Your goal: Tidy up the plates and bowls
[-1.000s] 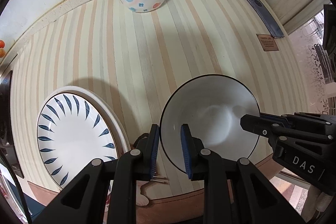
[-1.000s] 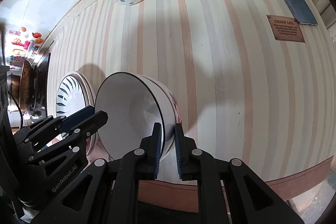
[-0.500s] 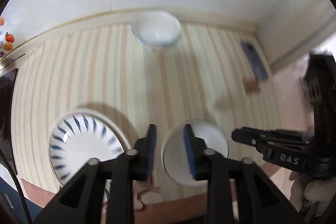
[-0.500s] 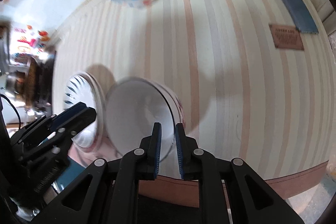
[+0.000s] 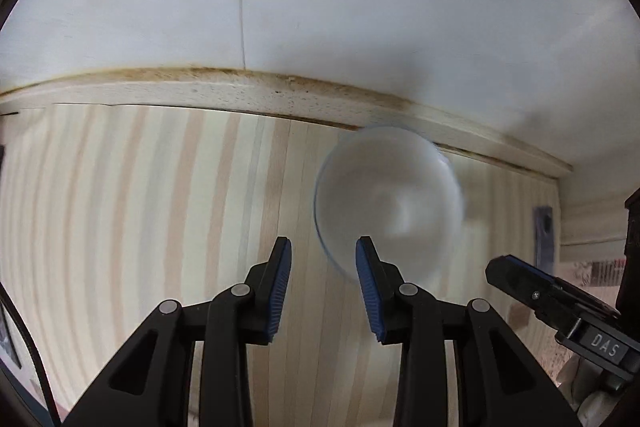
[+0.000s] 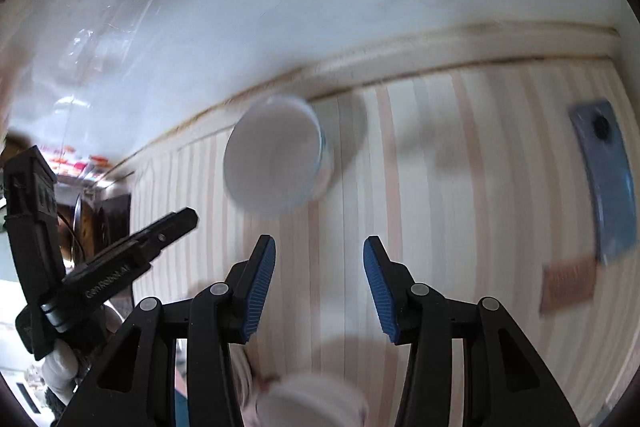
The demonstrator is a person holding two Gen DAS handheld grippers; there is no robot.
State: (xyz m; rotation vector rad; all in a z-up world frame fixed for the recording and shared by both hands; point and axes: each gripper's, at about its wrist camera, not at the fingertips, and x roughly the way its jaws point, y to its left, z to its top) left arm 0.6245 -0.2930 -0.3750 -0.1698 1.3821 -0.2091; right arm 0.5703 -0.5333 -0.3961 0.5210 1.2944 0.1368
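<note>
A white bowl point(image 5: 388, 199) sits on the striped table near the back wall, blurred by motion; it also shows in the right wrist view point(image 6: 276, 157). My left gripper point(image 5: 322, 287) is open and empty, in front of and a little left of that bowl. My right gripper point(image 6: 320, 287) is open and empty, short of the bowl and to its right. A blurred white rim point(image 6: 312, 403), probably another bowl, lies at the bottom edge of the right wrist view, below the right gripper. The right gripper shows in the left wrist view point(image 5: 560, 299) and the left gripper in the right wrist view point(image 6: 120, 255).
A blue-grey phone point(image 6: 604, 179) lies at the right of the table beside a brown label point(image 6: 568, 283). A white wall point(image 5: 320, 7) and wooden trim point(image 5: 240, 95) close the back of the table.
Both grippers have opened and swung up and forward toward the back wall. The right gripper has let go of the black-rimmed bowl. The blue-patterned plate has left view. The far bowl is much nearer.
</note>
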